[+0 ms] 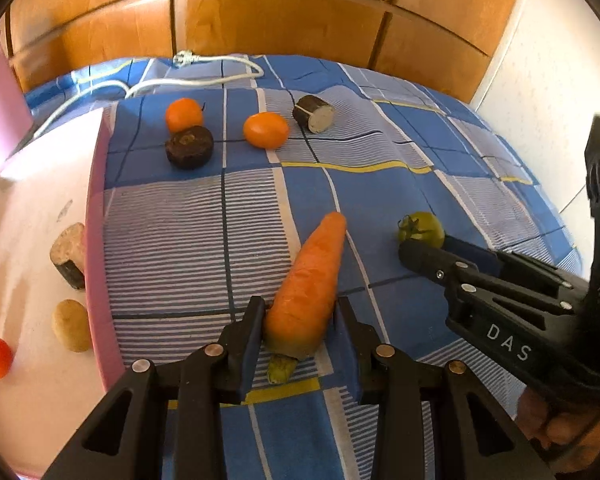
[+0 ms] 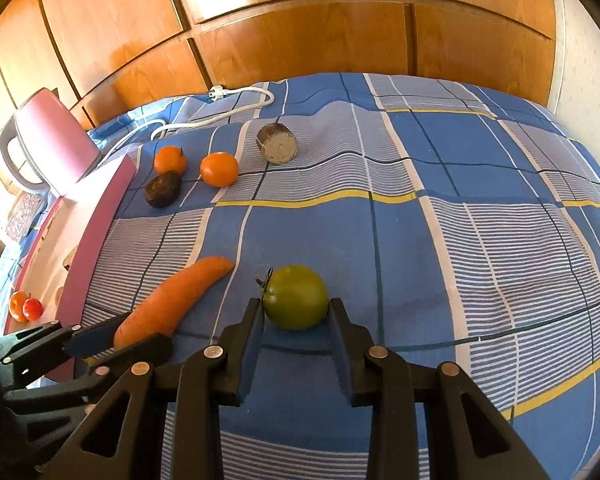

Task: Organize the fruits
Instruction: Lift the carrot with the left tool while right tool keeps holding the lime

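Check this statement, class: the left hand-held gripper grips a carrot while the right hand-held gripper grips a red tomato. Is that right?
One detail is wrong: the tomato in the right hand-held gripper is green, not red, as the right wrist view shows. The left hand-held gripper does grip the carrot.

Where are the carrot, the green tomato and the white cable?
carrot (image 1: 308, 284), left wrist view, middle of its body
green tomato (image 2: 296, 296), right wrist view, middle of its skin
white cable (image 2: 236, 110), right wrist view, its looped run

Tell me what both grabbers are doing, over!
Left gripper shut on carrot. Right gripper shut on green tomato. Pink tray beside them, nothing in the way.
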